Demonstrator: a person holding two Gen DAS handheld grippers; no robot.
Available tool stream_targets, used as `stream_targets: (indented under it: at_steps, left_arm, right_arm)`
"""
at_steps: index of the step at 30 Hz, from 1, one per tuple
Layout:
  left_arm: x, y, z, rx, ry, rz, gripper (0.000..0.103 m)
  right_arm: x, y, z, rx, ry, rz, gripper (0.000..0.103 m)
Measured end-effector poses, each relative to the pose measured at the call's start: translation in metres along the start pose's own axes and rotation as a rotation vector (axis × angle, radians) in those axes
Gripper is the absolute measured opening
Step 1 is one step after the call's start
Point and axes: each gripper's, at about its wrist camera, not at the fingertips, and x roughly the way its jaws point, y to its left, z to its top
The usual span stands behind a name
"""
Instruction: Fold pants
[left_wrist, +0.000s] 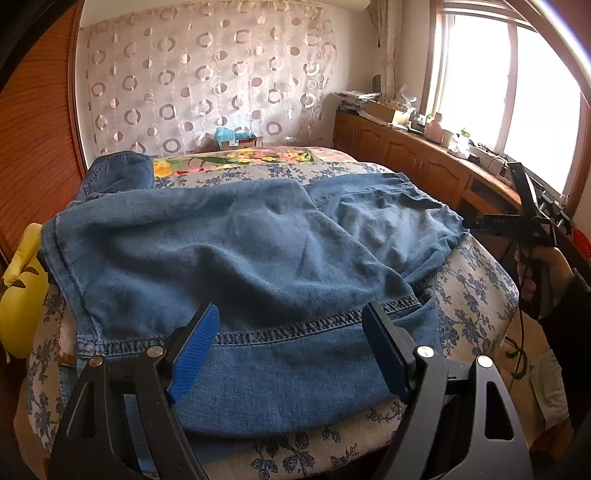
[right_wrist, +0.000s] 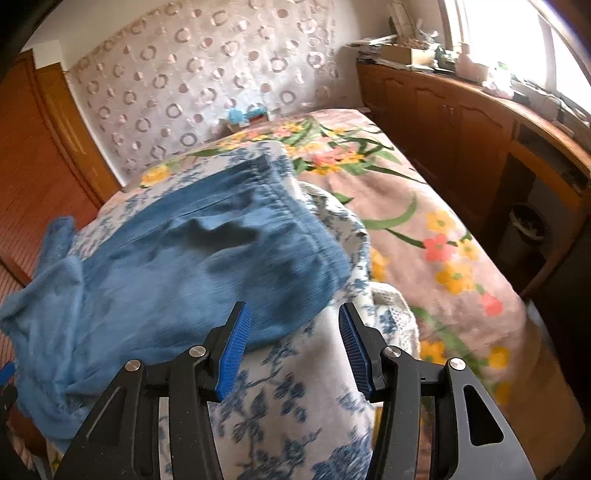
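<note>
Nearest the left wrist camera, the left gripper (left_wrist: 288, 328) is hovering with its jaws spread wide and empty just over the stitched hem of the pants (left_wrist: 236, 251), which are lying rumpled across the blue-flowered cover (left_wrist: 476, 291) on the bed (right_wrist: 424, 229). Over at the right, the right gripper (right_wrist: 291, 343) is standing partly parted, grasping nothing, just short of the waistband end. The denim is looking soft, limp and fairly weighty, likely to sag and drag rather than slide; the thick hem and the gathered waistband seem the firmest places to pinch. Farther off, a wooden cabinet (left_wrist: 406, 147) is running beneath the window (left_wrist: 517, 85).
</note>
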Motion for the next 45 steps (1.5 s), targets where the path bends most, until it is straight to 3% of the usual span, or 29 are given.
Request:
stream_targets:
  at_steps: [10, 12, 14, 18, 25, 30, 36, 45]
  left_arm:
    - [0.002, -0.001, -0.002, -0.002, 0.004, 0.002, 0.08]
    - [0.001, 0.001, -0.003, -0.004, 0.003, 0.002, 0.08]
    - [0.0, 0.002, -0.004, -0.009, 0.001, 0.003, 0.08]
    - [-0.001, 0.005, -0.005, -0.015, 0.002, 0.007, 0.08]
    - [-0.01, 0.009, -0.004, -0.024, -0.017, 0.008, 0.08]
    - [-0.016, 0.014, -0.002, -0.034, -0.037, 0.002, 0.08]
    - [-0.026, 0.022, 0.0, -0.051, -0.057, 0.005, 0.08]
    - [-0.049, 0.039, 0.001, -0.062, -0.083, 0.032, 0.08]
  right_arm:
    - [0.018, 0.009, 0.009, -0.031, 0.044, -0.036, 0.029]
    - [0.015, 0.009, 0.011, -0.046, 0.024, -0.064, 0.012]
    - [0.002, 0.007, 0.011, -0.049, -0.036, -0.013, 0.004]
    - [-0.034, 0.012, 0.011, -0.08, -0.161, -0.005, 0.002]
    - [-0.094, 0.015, 0.005, -0.114, -0.288, 0.013, 0.001]
    - [-0.133, 0.018, 0.001, -0.142, -0.335, 0.042, 0.001]
    - [-0.143, 0.044, -0.005, -0.228, -0.347, 0.052, 0.001]
    - [-0.169, 0.109, -0.003, -0.378, -0.413, 0.195, 0.001]
